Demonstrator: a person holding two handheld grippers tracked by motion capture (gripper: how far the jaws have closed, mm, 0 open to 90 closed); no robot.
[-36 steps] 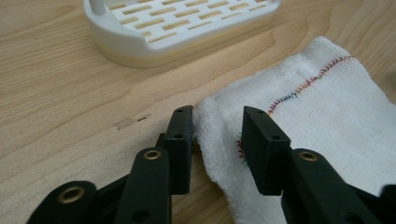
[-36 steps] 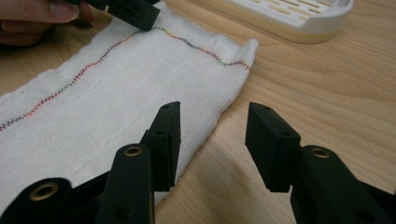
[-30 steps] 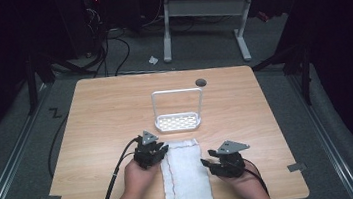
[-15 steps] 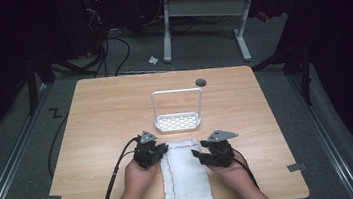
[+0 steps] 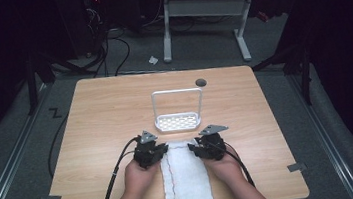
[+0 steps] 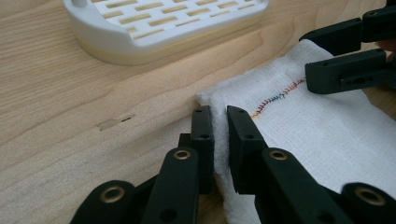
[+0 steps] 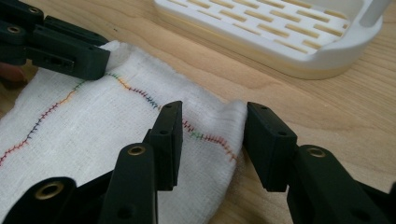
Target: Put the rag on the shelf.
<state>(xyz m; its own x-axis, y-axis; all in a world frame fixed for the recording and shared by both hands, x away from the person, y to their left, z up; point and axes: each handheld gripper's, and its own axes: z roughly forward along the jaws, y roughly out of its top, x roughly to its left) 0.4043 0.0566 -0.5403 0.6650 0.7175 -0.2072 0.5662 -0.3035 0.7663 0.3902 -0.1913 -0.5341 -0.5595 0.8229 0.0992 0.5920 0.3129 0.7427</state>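
White woven cloth with multicoloured stitched hem [image 5: 186, 179] lies flat on light wooden surface [image 5: 96, 118], near edge, just before white slotted plastic rack [image 5: 178, 121]. Left gripper [image 6: 219, 135] fingers pinch far-left corner; right gripper [image 7: 212, 135] fingers spread, straddling far-right corner. Cloth judged light, limp, non-fragile; best taken by both far corners.

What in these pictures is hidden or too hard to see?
- Cloth: its near end is cut off by the bottom edge of the high view.
- Cloth's folded edge between the left gripper jaws: hidden by the jaws in the left gripper view.
- Small dark round spot on the table: too small in the high view to identify.
- White rack: its upright frame is cut off by the right gripper view's top edge.
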